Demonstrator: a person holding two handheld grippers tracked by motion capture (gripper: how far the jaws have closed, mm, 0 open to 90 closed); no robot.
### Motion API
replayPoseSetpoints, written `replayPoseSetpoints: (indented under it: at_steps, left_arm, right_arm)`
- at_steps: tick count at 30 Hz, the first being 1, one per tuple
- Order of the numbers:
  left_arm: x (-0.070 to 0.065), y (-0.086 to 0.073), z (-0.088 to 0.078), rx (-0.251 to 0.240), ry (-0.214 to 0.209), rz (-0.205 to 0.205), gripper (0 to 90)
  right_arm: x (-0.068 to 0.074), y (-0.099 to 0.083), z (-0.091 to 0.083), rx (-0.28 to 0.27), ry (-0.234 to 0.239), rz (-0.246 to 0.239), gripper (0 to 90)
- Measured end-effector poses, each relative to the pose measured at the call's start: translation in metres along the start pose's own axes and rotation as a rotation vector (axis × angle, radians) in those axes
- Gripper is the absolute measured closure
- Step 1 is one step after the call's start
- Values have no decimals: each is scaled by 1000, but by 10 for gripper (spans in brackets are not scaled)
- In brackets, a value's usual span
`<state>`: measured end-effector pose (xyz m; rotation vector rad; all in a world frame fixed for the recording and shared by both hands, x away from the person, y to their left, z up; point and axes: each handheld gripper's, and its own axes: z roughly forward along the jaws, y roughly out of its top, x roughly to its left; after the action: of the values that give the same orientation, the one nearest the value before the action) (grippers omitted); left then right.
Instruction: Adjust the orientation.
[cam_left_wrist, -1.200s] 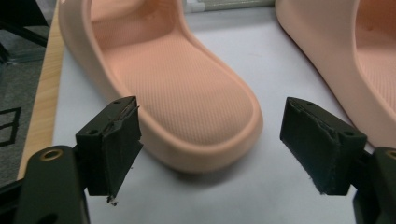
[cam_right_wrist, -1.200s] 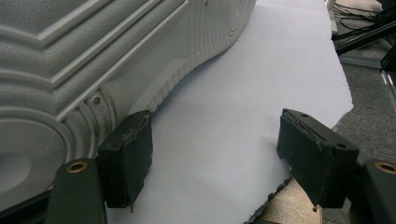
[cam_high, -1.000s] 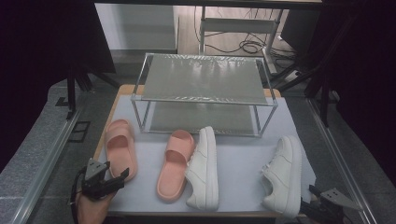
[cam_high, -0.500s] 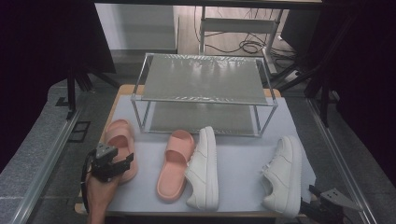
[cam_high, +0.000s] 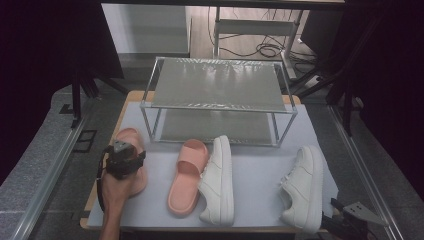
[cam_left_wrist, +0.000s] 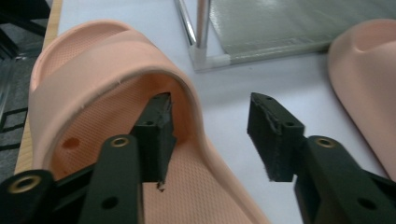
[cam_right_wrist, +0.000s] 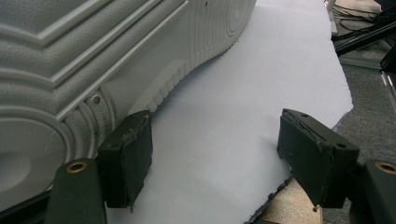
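A pink slipper (cam_high: 131, 137) lies at the table's left, toe toward the rack. My left gripper (cam_high: 123, 149) sits over it, held by a hand. In the left gripper view one finger (cam_left_wrist: 156, 128) is inside the slipper (cam_left_wrist: 107, 70) under its strap and the other stands outside on the mat. The jaws have just been closing, with the strap's side wall between them and a gap still showing. My right gripper (cam_high: 341, 212) rests open at the front right corner. Its jaws (cam_right_wrist: 215, 149) stand beside the heel of a white sneaker (cam_right_wrist: 93, 56) with nothing between them.
A second pink slipper (cam_high: 186, 175) and a white sneaker (cam_high: 218, 180) lie side by side mid-table. Another white sneaker (cam_high: 302, 187) lies at the right. A two-tier metal rack (cam_high: 215, 85) stands behind them, its leg (cam_left_wrist: 201, 28) just beyond the left slipper.
The left hand has moved away from the table's front edge, forward along the left slipper, and its jaws have narrowed around the strap's side. The right gripper has stayed still.
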<state>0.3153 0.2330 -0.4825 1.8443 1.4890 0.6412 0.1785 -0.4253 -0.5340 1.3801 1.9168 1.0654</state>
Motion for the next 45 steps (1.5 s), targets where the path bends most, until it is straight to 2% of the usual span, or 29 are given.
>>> replayPoseSetpoints:
  at_steps: [4,10,14,22,26,31,37,45]
  left_arm:
    - [3,3,6,9,16,-27,573]
    - [5,6,10,17,36,-34,674]
    - [6,6,9,10,33,-44,744]
    - [7,7,4,10,61,-51,786]
    - [10,5,0,18,86,-38,833]
    - [14,1,-6,19,102,-33,848]
    - [15,-3,-21,16,89,-17,849]
    - [8,-13,-45,22,46,21,846]
  right_arm:
    - [0,0,0,0,0,0,271]
    - [0,0,0,-1,0,0,271]
    - [0,0,0,-2,0,1,271]
    - [0,0,0,-3,0,1,271]
    - [0,0,0,-2,0,1,271]
    - [0,0,0,-1,0,1,271]
    - [0,0,0,-3,-2,1,271]
    - [0,0,0,-4,-2,2,270]
